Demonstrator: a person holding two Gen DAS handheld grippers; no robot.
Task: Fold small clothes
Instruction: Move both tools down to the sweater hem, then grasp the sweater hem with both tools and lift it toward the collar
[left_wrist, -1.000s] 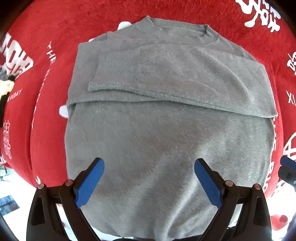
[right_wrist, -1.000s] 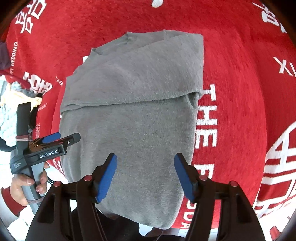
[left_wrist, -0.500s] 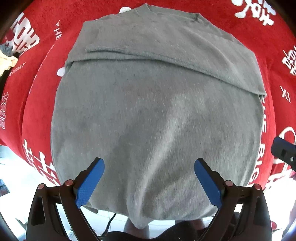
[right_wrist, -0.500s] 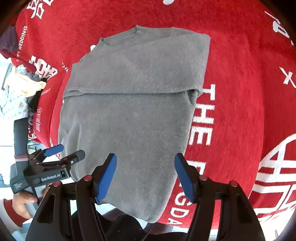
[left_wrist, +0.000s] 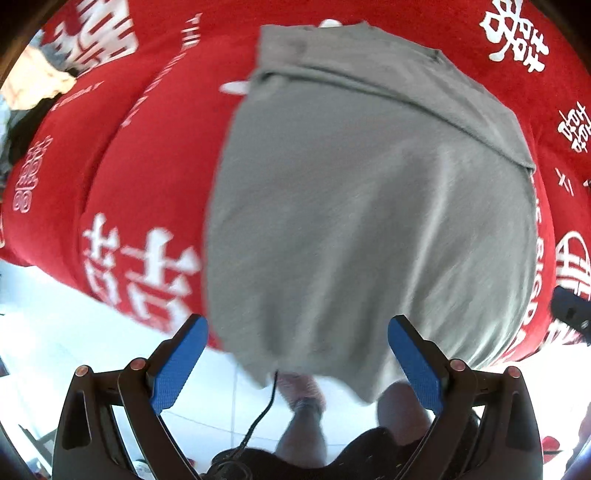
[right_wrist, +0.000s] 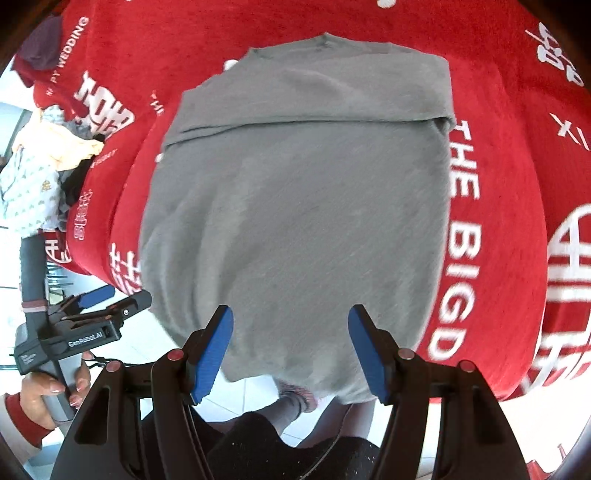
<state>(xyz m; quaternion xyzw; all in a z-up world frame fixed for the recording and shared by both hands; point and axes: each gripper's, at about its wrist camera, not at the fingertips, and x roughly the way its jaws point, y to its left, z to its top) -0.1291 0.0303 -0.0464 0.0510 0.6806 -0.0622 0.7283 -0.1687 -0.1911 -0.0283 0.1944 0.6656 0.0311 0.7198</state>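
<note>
The grey sweater (right_wrist: 295, 221) lay flat on the red cloth (right_wrist: 517, 110), neck end at the far side, hem hanging over the near table edge toward the person's legs. Both sleeves were already tucked in: 1 ran as a band across the chest, its folded edge showing as a clear line below the collar (left_wrist: 436, 55), so the garment had been squared into a tidy rectangle. That looked like the first stage of the fold finished.

The left gripper (left_wrist: 295, 362) hung above the hem, its blue pads (left_wrist: 177, 365) well apart and nothing between them. The right gripper (right_wrist: 291, 347) sat the same way over the hem's other side, jaws spread, empty, no pad touching the knit. The left view was blurred, so finer creases could not be read there.

What remained, by my reckoning: take the 2 hem corners, carry the bottom up toward the collar, perhaps once more to make a compact bundle, then set it aside. A pile of other clothes (right_wrist: 40, 177) sat at the table's left end, apparently not yet folded.
</note>
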